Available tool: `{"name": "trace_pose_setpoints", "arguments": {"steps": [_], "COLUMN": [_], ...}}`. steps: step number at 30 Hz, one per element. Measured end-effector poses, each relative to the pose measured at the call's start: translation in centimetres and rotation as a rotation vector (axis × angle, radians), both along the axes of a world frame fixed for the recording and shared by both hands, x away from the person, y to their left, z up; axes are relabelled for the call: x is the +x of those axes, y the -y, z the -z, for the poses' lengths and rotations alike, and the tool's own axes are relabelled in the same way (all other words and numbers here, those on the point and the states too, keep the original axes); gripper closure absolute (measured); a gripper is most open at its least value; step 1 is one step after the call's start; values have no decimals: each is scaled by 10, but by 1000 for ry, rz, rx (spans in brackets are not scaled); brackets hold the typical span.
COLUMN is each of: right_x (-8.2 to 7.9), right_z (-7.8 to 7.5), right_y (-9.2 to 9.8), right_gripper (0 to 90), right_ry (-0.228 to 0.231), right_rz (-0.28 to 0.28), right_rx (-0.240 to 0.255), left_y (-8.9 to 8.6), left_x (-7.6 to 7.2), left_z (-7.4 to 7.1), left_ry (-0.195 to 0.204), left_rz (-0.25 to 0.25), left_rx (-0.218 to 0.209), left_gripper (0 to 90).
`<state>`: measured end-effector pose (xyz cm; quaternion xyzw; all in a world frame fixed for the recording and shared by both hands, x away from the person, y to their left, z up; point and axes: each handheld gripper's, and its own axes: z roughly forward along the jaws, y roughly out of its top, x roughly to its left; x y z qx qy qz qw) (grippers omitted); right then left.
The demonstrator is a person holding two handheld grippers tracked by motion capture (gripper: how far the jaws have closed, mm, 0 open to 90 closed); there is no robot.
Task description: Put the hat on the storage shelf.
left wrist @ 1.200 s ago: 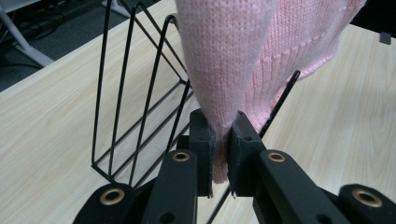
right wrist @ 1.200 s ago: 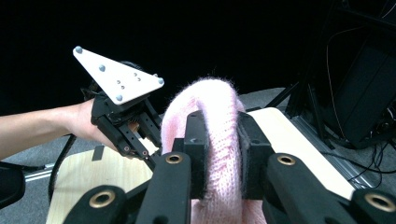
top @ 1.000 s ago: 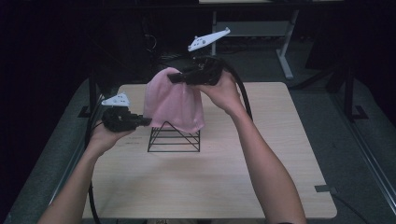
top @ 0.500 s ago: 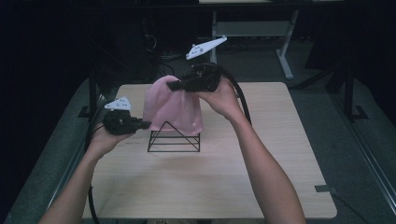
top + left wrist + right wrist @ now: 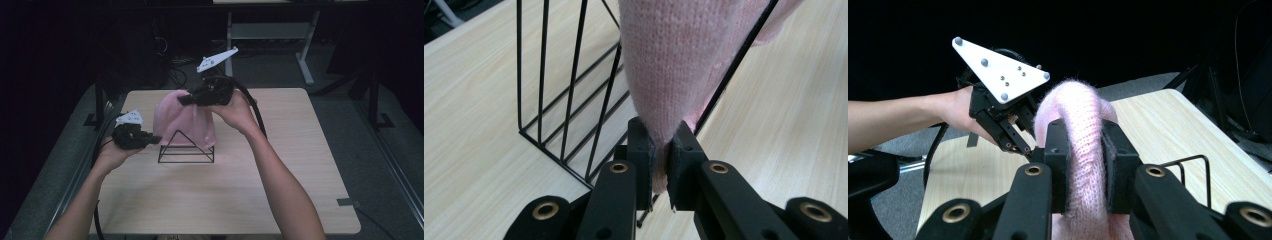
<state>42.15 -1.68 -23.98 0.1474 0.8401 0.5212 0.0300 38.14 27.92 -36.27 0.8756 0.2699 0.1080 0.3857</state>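
A pink knitted cloth (image 5: 182,122) hangs draped over a black wire rack (image 5: 186,147) of triangular shape, mid-table. My right gripper (image 5: 186,99) is shut on the cloth's upper edge, lifting it above the rack; in the right gripper view the pink knit (image 5: 1083,145) is squeezed between the jaws. My left gripper (image 5: 155,140) is shut on the cloth's lower left corner, beside the rack; the left gripper view has the cloth (image 5: 674,65) rising from the jaws, with the rack's wires (image 5: 569,100) just behind.
The light wooden table (image 5: 300,165) has wide bare areas to the right and in front of the rack. A white desk frame (image 5: 270,32) stands on the floor beyond. The left gripper (image 5: 1015,131) and its hand show across the cloth in the right gripper view.
The right gripper has carried the cloth's top edge a little lower and toward the rack. The left gripper has kept its hold with little movement.
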Motion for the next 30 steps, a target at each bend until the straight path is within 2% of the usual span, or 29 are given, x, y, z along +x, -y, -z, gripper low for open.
{"name": "trace_pose_setpoints", "arguments": {"steps": [2,8,20,22,23,24,28,30], "right_x": [0,1,3,3,2,2,2,1], "right_z": [2,11,26,28,29,30,33,35], "right_y": [-2,-8,-12,-12,-11,-12,-9,-8], "right_gripper": [762,761,759,758,758,759,758,757], "right_ry": [-7,-30,-57,-64,-65,-71,-77,-80], "right_rz": [-2,-15,-32,-33,-31,-31,-29,-31], "right_rx": [-5,-30,-49,-53,-56,-50,-53,-57], "left_y": [0,-1,-3,-3,-1,-1,1,2], "left_x": [-1,-1,0,1,0,1,1,1], "left_z": [3,12,26,26,27,27,29,30], "left_ry": [-3,-21,-52,-50,-58,-49,-53,-58], "left_rz": [-3,-1,-20,-12,-19,-10,-9,-2], "left_rx": [4,50,59,81,74,89,95,113], "left_gripper": [821,822,822,822,822,822,823,823]}}
